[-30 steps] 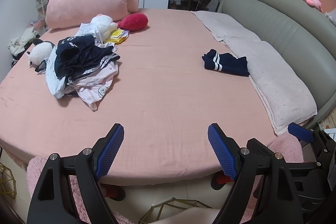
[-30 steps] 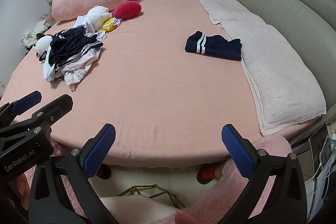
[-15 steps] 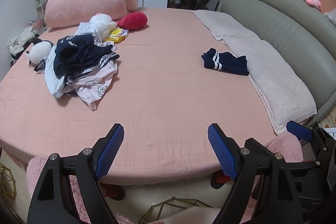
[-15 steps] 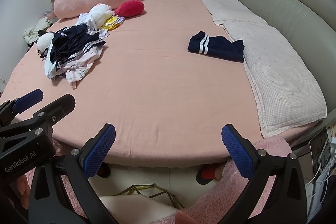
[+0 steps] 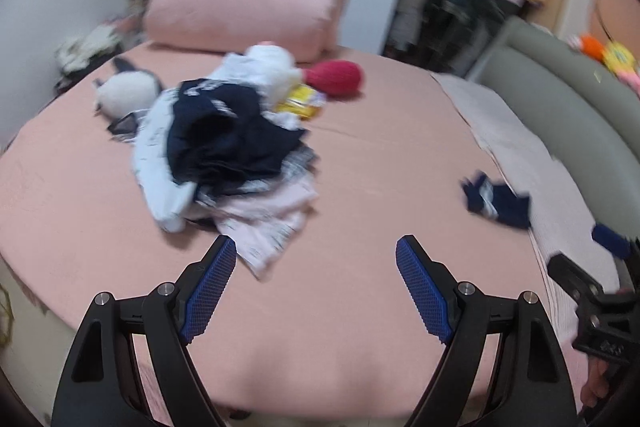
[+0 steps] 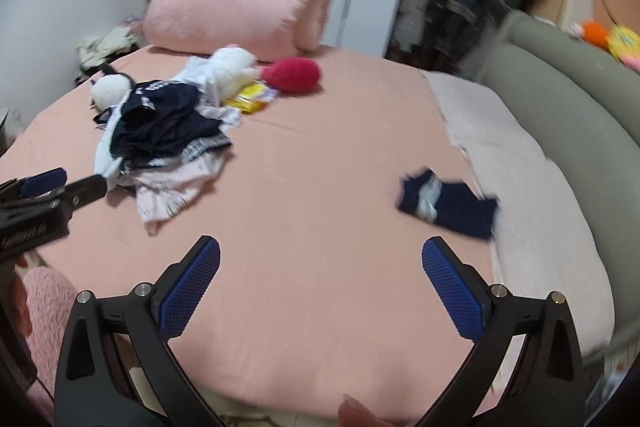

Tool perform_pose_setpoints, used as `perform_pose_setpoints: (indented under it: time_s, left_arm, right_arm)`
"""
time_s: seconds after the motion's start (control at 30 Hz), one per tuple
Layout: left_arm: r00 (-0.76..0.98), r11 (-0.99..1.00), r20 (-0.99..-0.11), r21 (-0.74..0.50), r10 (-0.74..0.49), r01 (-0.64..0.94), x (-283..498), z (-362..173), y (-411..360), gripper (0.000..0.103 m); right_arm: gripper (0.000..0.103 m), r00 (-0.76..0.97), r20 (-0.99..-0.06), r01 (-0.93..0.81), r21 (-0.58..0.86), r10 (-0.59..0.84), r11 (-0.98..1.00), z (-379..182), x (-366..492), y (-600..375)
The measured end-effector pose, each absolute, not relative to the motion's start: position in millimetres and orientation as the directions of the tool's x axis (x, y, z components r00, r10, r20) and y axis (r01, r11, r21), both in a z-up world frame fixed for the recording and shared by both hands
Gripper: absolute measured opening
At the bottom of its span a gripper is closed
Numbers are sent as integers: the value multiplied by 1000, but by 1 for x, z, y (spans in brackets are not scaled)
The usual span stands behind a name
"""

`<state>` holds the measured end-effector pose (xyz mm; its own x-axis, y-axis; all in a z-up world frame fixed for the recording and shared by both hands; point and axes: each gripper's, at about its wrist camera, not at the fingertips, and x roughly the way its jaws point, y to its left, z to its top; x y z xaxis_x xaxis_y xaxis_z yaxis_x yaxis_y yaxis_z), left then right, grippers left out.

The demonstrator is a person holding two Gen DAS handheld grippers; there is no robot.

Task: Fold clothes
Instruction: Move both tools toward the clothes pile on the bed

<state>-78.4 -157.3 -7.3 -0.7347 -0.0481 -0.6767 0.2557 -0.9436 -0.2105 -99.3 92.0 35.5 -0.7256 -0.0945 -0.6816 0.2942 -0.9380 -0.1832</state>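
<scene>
Left gripper (image 5: 316,259): fingers spread wide, blue pads facing each other, nothing between them. It hangs over the near part of the round bed (image 5: 360,163), whose sheet is pink. The left pad's tip sits just beside the nearest edge of the clothes pile (image 5: 224,163), but contact cannot be confirmed; the view is blurred.

Right gripper (image 6: 320,259): fingers likewise wide apart and empty, over bare sheet between the pile and the folded navy garment (image 6: 448,205). In the right wrist view the left gripper's body enters from the left edge, near the pile's lower corner.

The clothes pile lies on the left half of the bed: a dark navy piece on top, white and pale pink printed pieces beneath and spilling toward the near edge. It is unfolded and heaped.

The folded navy garment, with pale stripes, lies flat on the right side of the bed, its far edge touching or just beside the pale blanket (image 6: 520,167) that runs along the grey headboard (image 6: 568,99).

Behind the pile: a white plush toy (image 5: 128,93) to its left, a yellow packet (image 5: 300,103) and a red cushion (image 5: 338,79) to its right, and a large rolled pink duvet (image 5: 244,11) at the far edge.
</scene>
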Motion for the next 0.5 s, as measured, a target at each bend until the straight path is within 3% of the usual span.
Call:
perform_pose_setpoints:
  time_s: [0.17,0.4,0.5]
  left_arm:
    - [-727,-895,-679,-257,-102,365,-121,-30,-222,84]
    - [-758,-853,-647,-348,-82,389,-191,-74,-292,84]
    - [-771,-862,-635,-363,-51,355,-216,-88,-309,73]
  right_arm:
    - [102,-721,-679,350,-188,-136,-918,34,-143,38]
    - [102,-748,-656,351,-258,-103,-900,10,-208,-41]
    - [102,-731,-672,397,-285,-113,-872,-15,-231,-78]
